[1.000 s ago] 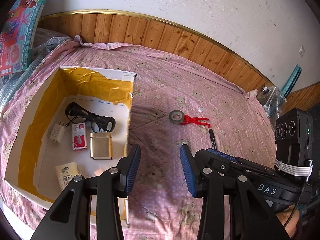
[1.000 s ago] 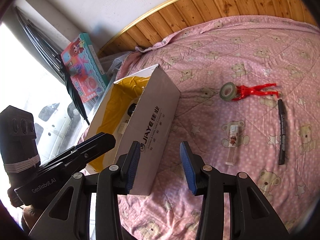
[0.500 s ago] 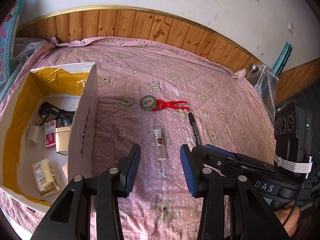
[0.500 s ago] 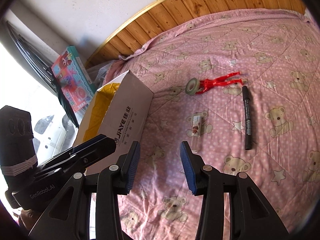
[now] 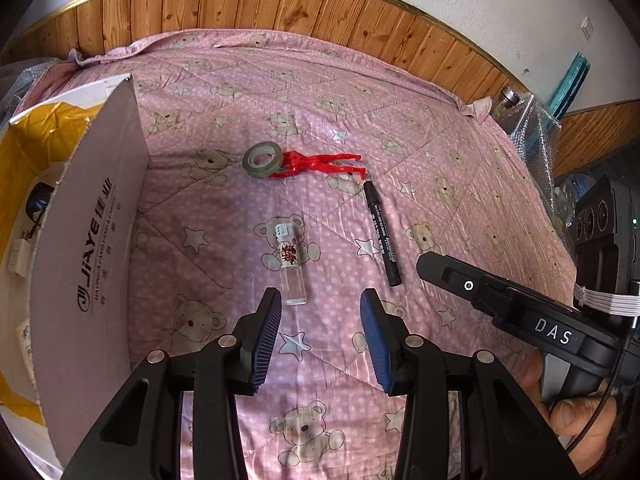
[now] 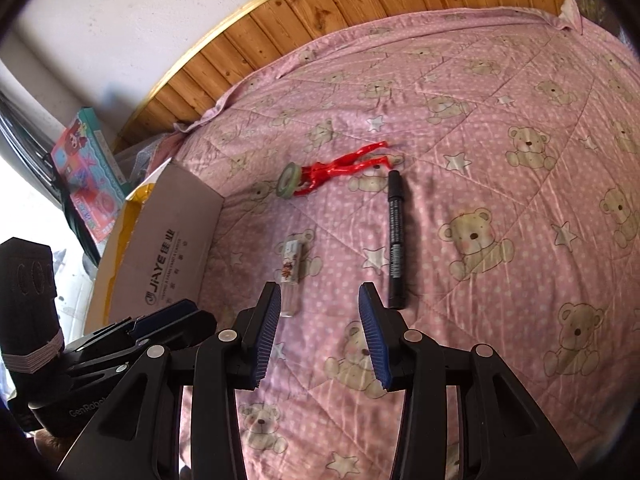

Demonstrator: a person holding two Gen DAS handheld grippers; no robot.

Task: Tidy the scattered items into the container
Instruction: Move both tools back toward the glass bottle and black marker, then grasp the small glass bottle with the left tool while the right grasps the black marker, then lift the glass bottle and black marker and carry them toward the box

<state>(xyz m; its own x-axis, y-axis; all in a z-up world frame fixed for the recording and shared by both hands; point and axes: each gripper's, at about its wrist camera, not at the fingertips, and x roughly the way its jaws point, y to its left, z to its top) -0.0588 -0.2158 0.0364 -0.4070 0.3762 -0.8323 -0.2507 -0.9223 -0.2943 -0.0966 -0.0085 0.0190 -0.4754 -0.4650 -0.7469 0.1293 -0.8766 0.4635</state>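
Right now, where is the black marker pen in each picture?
Left wrist view: the black marker pen lies right of centre on the pink quilt, right of the little clear bottle.
Right wrist view: the pen lies just right of centre.
Shared landmark: the red toy figure lies past its far end.

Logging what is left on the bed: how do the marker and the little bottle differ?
The marker is black, opaque and slim; the bottle is clear, shorter and thicker, with a printed label. The bottle lies nearer the cardboard box, the marker farther from it. Both lie flat on the pink quilt, untouched.
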